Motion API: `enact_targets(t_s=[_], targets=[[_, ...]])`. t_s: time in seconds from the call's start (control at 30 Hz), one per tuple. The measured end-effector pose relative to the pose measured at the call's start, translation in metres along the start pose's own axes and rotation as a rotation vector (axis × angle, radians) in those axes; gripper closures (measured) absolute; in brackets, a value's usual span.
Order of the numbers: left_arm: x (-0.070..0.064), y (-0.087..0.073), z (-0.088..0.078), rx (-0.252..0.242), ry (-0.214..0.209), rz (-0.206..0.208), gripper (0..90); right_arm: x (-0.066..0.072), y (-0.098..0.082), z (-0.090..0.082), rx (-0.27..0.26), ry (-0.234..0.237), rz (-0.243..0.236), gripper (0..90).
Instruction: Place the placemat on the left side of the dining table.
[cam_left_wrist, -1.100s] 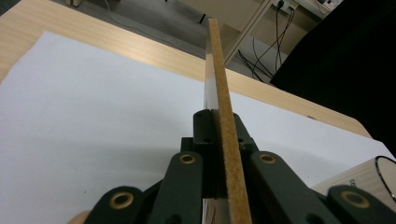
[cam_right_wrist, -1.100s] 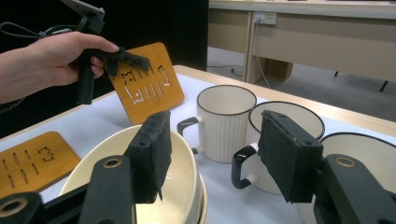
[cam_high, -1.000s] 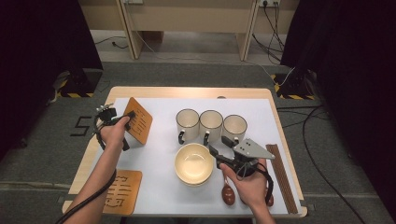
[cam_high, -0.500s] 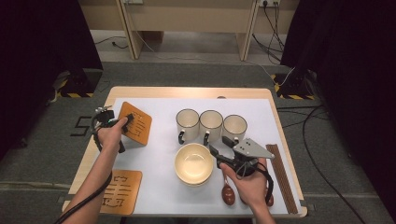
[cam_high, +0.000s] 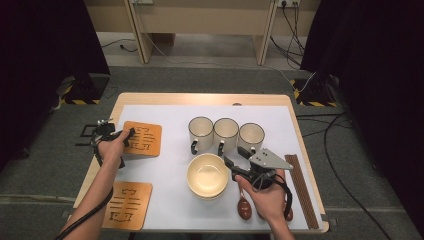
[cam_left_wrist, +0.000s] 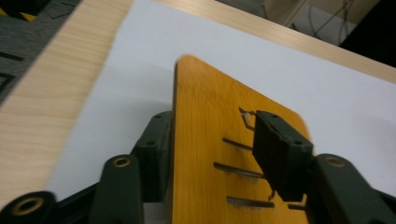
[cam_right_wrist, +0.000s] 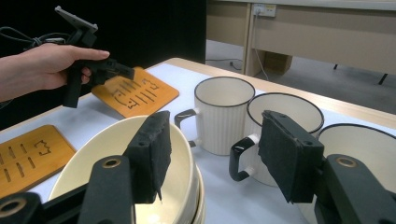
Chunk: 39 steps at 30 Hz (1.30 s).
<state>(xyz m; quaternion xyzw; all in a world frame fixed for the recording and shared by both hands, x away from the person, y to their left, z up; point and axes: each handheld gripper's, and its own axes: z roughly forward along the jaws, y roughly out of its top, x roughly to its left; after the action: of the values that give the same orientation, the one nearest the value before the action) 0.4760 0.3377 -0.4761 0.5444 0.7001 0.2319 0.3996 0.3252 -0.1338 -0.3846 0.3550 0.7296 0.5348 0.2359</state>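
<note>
A: What is the worktop (cam_high: 165, 100) looking like right now?

B: It is carrying a white sheet, with a dark floor and cables lying beyond it. The far wooden coaster (cam_high: 142, 138) is lying flat on that sheet, directly under the left tongs (cam_high: 129, 135).

A: So is the coaster being set down or picked up?

B: Set down, I would judge. The left tongs' jaws have just been opening, and in the left gripper view the coaster (cam_left_wrist: 224, 154) is sitting between them with one pad lifted clear of its top face, so it is no longer being squeezed. Placing looks done; what is left is drawing the left tongs back off its near edge.

A: And the other coaster?

B: The second coaster (cam_high: 129, 205) is lying near the person's edge, well behind the left tongs, apparently waiting its turn.

A: What are the right tongs doing?

B: The right tongs (cam_high: 234, 161) are standing wide open and holding nothing. In the right gripper view one pad is hovering over the rim of the cream bowl (cam_right_wrist: 154, 177), though I cannot tell whether it is touching. Three mugs (cam_high: 226, 134) are standing in a row just ahead of them, and a strip of dark chopsticks (cam_high: 302, 192) is lying off to their right.
</note>
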Motion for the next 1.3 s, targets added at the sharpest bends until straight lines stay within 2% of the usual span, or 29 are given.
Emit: enact_targets(t_s=[0.07,0.17,0.2,0.27,0.3,0.33,0.43,0.53,0.7,1.0,1.3], targets=[[0.002,0.001,-0.002,-0.01,0.008,0.022,45.3,0.0,0.0,0.001,0.002,0.0,0.0,43.8],[0.004,0.001,-0.006,-0.003,0.0,0.032,45.8,0.0,0.0,0.001,0.006,-0.001,0.004,43.9],[0.005,-0.002,-0.012,0.008,-0.012,0.064,48.0,-0.001,0.0,0.001,0.005,-0.002,0.001,44.1],[0.006,-0.009,-0.024,0.038,-0.026,0.094,55.4,-0.002,-0.001,0.0,0.011,-0.004,0.002,44.3],[0.006,-0.009,-0.024,0.038,-0.026,0.094,62.1,-0.002,-0.001,0.0,0.011,-0.004,0.002,44.3],[0.006,-0.016,-0.033,0.067,-0.042,0.125,67.5,-0.003,-0.001,-0.002,0.006,-0.006,0.004,44.8],[0.005,-0.03,-0.047,0.115,-0.074,0.152,75.3,-0.003,-0.001,-0.003,0.007,-0.007,0.006,45.0],[0.004,-0.043,-0.055,0.154,-0.079,0.177,82.0,-0.003,0.0,-0.003,0.006,-0.006,-0.002,45.1],[0.003,-0.049,-0.056,0.214,-0.101,0.197,85.8,-0.002,-0.001,-0.002,0.008,-0.001,0.004,45.1],[0.009,-0.047,-0.053,0.257,-0.06,0.221,89.1,-0.004,-0.001,-0.004,0.005,-0.004,0.003,45.2],[0.01,-0.042,-0.045,0.278,-0.043,0.214,89.1,-0.005,-0.002,-0.004,0.011,-0.004,0.009,45.2]])
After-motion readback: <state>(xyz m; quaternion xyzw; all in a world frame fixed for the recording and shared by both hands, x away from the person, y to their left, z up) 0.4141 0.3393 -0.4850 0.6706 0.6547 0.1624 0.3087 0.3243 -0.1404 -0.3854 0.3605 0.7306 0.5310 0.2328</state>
